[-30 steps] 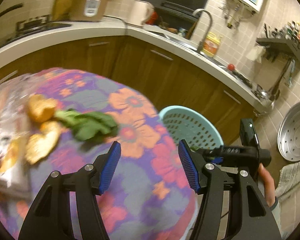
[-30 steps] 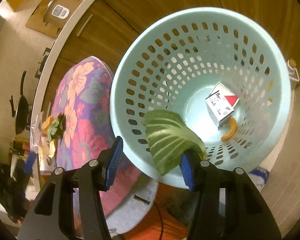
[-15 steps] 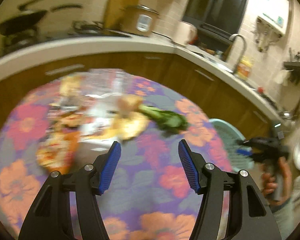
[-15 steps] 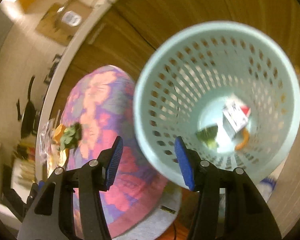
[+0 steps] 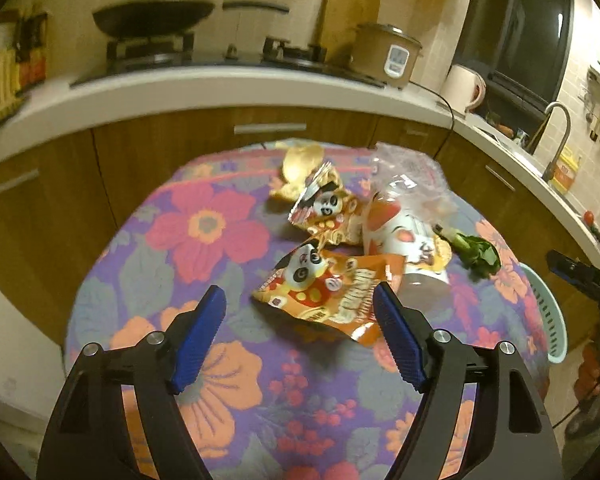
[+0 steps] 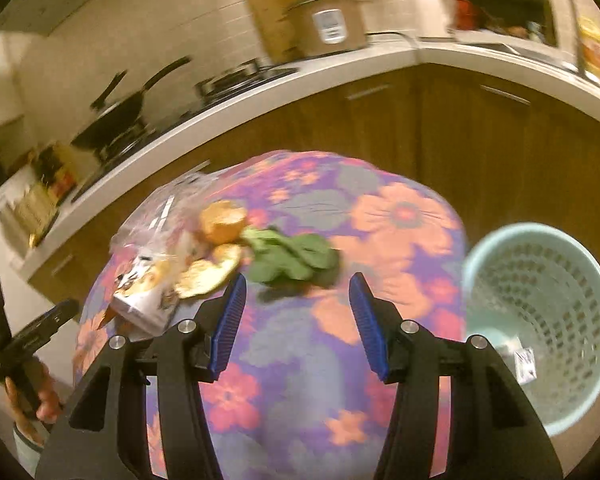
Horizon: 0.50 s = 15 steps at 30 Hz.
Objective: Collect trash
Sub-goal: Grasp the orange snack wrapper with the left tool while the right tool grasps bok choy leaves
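Note:
Trash lies on a round table with a flowered cloth. My left gripper is open and empty, just short of an orange panda snack wrapper. Behind it lie a second wrapper, a paper cup, clear plastic, peel and a green leaf. My right gripper is open and empty, just short of the green leaf, with orange peel beside it. The light blue basket stands to the right of the table and holds a small carton.
A kitchen counter curves behind the table, with a wok, a rice cooker, a kettle and a sink tap. Wooden cabinets stand below it. The basket rim shows at the table's right.
My right gripper dropped the green leaf into the basket and swung back over the table. My left gripper turned left, from the table's basket side to the snack wrappers.

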Each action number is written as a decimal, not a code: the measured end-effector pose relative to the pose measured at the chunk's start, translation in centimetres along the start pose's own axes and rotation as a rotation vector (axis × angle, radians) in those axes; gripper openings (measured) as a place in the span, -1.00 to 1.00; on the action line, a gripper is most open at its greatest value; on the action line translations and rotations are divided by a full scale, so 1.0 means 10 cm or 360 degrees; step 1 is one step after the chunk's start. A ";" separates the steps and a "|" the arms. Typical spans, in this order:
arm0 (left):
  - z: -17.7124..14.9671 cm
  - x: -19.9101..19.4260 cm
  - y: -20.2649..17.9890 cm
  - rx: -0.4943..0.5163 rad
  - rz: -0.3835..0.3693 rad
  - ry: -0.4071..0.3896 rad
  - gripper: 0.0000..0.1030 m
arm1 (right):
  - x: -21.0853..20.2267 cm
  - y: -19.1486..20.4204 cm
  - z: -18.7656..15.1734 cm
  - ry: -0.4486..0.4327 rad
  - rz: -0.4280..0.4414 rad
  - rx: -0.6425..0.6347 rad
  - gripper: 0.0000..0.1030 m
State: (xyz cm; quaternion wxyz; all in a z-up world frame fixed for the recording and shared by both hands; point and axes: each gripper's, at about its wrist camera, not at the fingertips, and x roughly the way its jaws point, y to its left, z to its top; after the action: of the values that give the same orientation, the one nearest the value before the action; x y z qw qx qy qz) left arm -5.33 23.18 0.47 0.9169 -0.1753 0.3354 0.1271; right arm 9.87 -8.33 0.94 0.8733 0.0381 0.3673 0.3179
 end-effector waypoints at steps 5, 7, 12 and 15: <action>0.15 0.29 0.14 -0.0117 -0.0155 0.0107 0.44 | 0.33 0.17 0.11 -0.0013 0.0023 -0.0137 0.09; 0.19 0.42 0.21 -0.0152 -0.0204 0.0143 0.44 | 0.49 0.23 0.15 -0.0017 -0.0025 -0.0223 0.25; 0.17 0.70 0.23 -0.0161 -0.0161 0.0245 0.41 | 0.88 0.22 0.19 0.0095 -0.0134 -0.0337 0.25; 0.12 0.76 0.19 -0.0138 -0.0150 0.0251 0.36 | 1.02 0.18 0.17 0.0140 -0.0163 -0.0350 0.25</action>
State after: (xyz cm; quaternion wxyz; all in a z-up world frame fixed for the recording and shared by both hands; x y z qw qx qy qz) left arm 0.34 26.24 -4.10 0.8842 -0.2399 0.3920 0.0840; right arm 15.43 -0.65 -3.62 0.8704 -0.0907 0.3695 0.3126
